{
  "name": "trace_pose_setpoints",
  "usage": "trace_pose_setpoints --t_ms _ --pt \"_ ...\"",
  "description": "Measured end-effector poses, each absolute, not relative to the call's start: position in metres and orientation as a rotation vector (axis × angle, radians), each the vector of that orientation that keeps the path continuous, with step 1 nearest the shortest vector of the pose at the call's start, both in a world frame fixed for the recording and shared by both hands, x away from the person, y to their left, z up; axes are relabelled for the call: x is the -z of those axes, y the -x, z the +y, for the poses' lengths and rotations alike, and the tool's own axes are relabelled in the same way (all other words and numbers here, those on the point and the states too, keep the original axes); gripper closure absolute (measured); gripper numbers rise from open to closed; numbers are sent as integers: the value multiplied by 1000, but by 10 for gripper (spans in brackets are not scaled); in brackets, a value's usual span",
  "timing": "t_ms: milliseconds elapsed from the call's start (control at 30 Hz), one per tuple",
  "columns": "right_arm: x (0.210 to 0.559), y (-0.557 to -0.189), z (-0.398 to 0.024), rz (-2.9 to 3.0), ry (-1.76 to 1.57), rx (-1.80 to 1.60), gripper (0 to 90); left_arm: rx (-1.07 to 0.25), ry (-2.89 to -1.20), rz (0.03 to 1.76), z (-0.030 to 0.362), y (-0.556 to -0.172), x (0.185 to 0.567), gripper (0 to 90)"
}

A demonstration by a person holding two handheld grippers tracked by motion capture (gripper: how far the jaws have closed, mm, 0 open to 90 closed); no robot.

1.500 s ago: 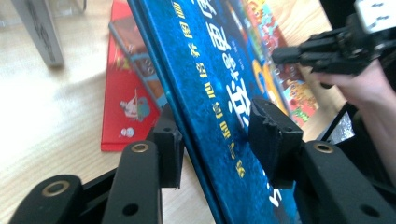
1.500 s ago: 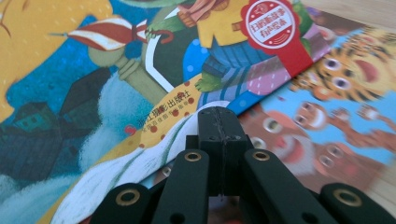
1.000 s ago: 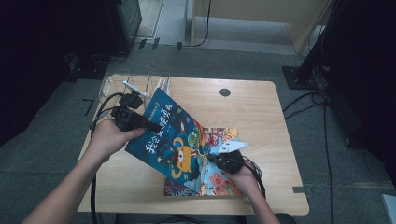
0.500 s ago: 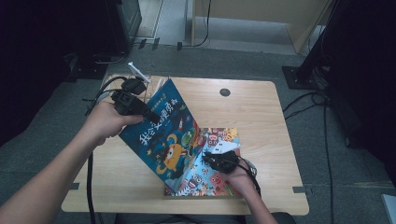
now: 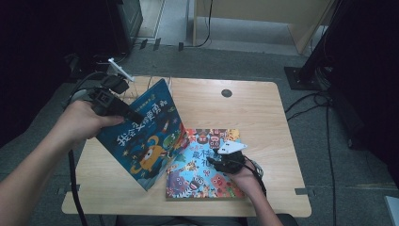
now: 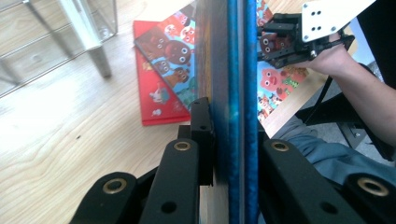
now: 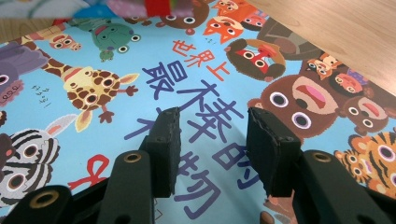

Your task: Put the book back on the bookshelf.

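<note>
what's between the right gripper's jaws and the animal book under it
Nothing. In the right gripper view the right gripper stands open over the animal book, bare cover showing in the gap; its jaws have just been opening.

The left claw (image 5: 134, 115) holds a blue book (image 5: 146, 136) tilted above the animal book (image 5: 202, 165) on the table (image 5: 263, 117).

Tilted book (image 5: 143, 134) standing lower left of centre, its lower edge overlapping the flat book (image 5: 207, 165) lying right of it on the surface (image 5: 263, 113); wire rack (image 5: 146, 84) sitting behind, upper left.
</note>
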State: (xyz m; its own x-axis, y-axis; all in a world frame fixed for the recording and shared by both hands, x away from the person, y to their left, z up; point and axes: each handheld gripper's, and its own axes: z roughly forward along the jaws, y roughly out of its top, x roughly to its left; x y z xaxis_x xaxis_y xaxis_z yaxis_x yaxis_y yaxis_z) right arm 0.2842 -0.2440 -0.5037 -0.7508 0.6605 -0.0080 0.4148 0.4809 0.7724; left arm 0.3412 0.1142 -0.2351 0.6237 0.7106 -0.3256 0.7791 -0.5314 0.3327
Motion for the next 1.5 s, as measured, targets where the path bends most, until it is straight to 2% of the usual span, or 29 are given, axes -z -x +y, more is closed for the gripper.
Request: trace_pose_setpoints --t_ms 600,1233,1500 --pt "504 -290 -248 2418 -957 -1145 482 112 -2341 1325 176 -325 231 821" --pt "504 -296 -250 2437 -940 -1156 492 81 -2186 1511 242 -316 233 820" --pt "504 -296 -249 2439 -945 -1155 491 61 -2121 1615 268 -326 234 820"
